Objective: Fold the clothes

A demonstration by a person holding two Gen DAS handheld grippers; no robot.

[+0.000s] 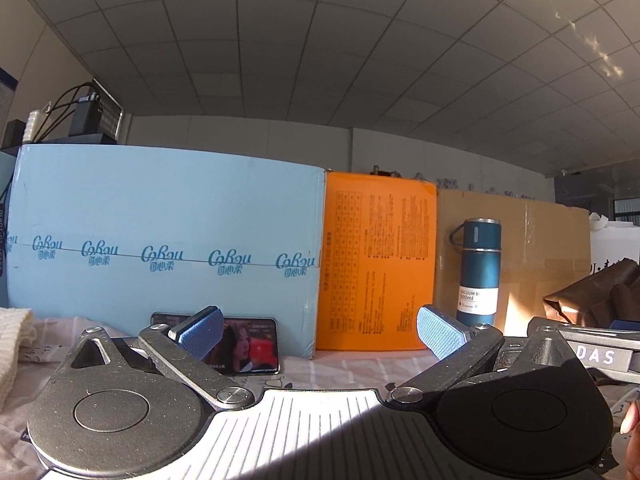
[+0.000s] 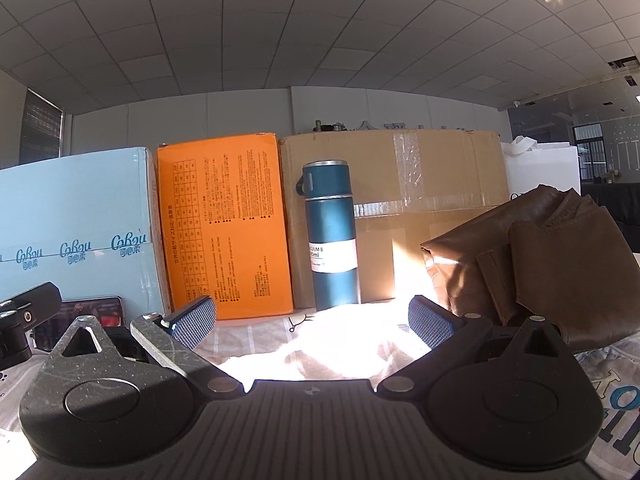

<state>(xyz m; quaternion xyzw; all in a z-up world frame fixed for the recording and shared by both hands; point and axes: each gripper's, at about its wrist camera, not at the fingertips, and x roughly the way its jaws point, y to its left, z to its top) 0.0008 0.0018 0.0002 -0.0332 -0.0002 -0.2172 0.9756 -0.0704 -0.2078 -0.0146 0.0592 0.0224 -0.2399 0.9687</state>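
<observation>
Left wrist view shows our left gripper (image 1: 319, 334) spread wide and empty, like our right gripper (image 2: 311, 322), both level above the patterned sheet (image 2: 256, 340). We judge the brown garment (image 2: 532, 264), lower right, awaits folding. Beyond stand a "VACUUM 500ml" flask (image 2: 332, 236) and "Cobou" carton (image 1: 168, 228).

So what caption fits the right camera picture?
Open right gripper faces a blue flask beside brown clothes.
</observation>
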